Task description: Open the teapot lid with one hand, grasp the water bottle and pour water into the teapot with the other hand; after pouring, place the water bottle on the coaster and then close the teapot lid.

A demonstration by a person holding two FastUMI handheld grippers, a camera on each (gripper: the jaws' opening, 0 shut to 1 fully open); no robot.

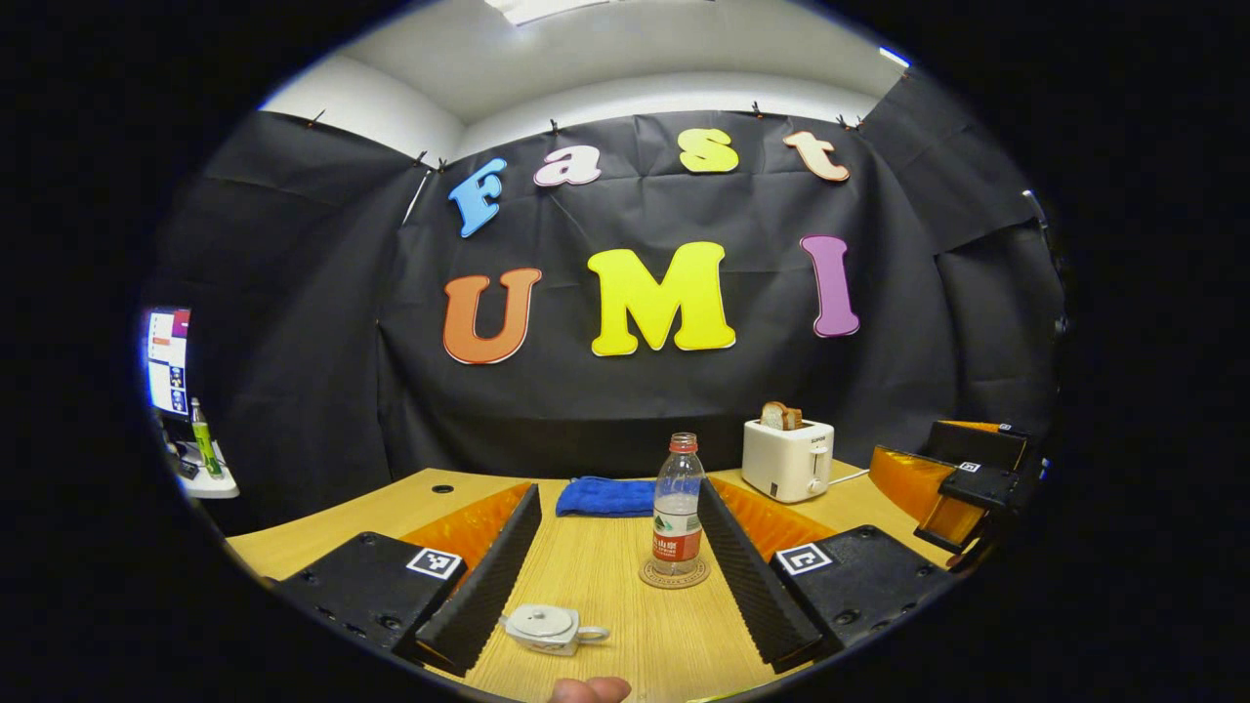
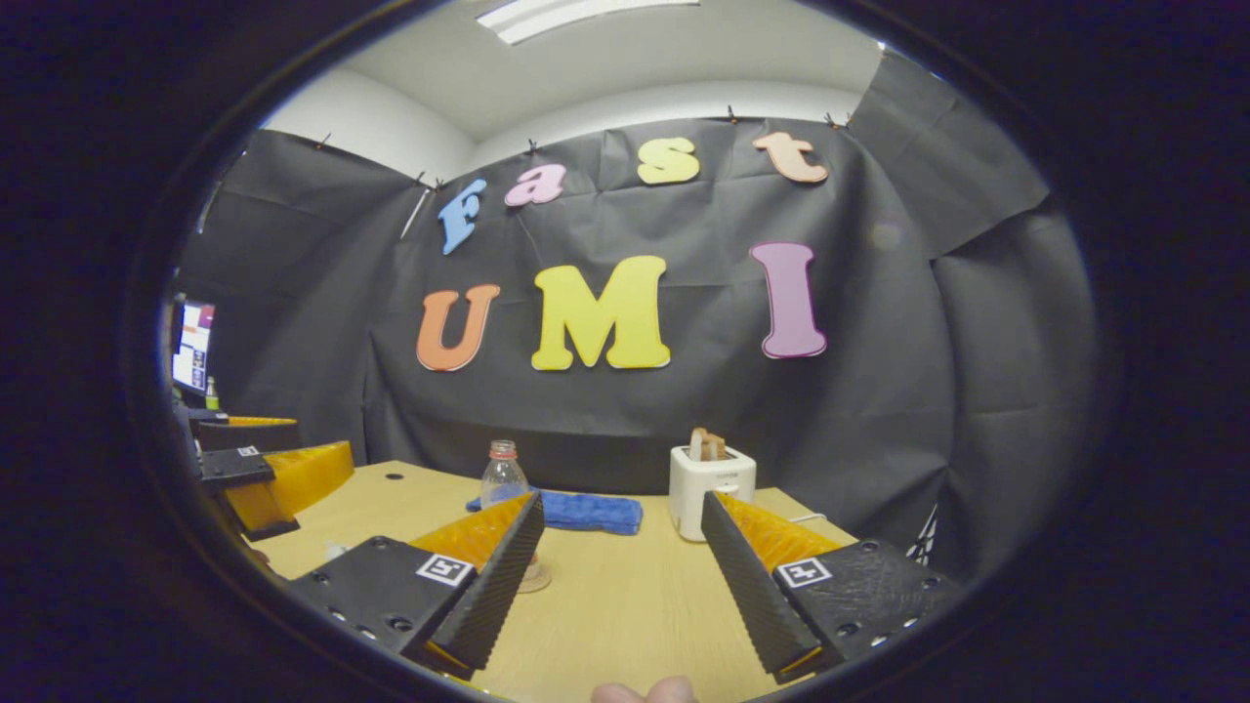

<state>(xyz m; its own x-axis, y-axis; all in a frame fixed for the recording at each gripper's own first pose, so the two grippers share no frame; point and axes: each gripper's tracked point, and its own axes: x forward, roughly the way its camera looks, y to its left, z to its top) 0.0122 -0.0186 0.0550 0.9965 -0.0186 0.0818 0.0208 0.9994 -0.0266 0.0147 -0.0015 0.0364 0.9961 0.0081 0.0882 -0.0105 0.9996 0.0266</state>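
Both sets of fingers stand spread wide, holding nothing. Taking the water bottle (image 1: 678,508) as landmark: the left gripper (image 1: 620,561) frames it from the near side, while it stands upright, capped, on the coaster (image 1: 674,574). The teapot (image 1: 545,628), lid on, sits nearer and to its left. That layout fits either end of the task. The left gripper view shows teapot and coaster plainly; in the right gripper view, the right gripper (image 2: 617,571) partly hides the bottle's base.

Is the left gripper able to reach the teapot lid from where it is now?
Probably yes. The left gripper is open, and the teapot with its lid sits low by its left finger; nothing lies between. The water bottle stands farther back.
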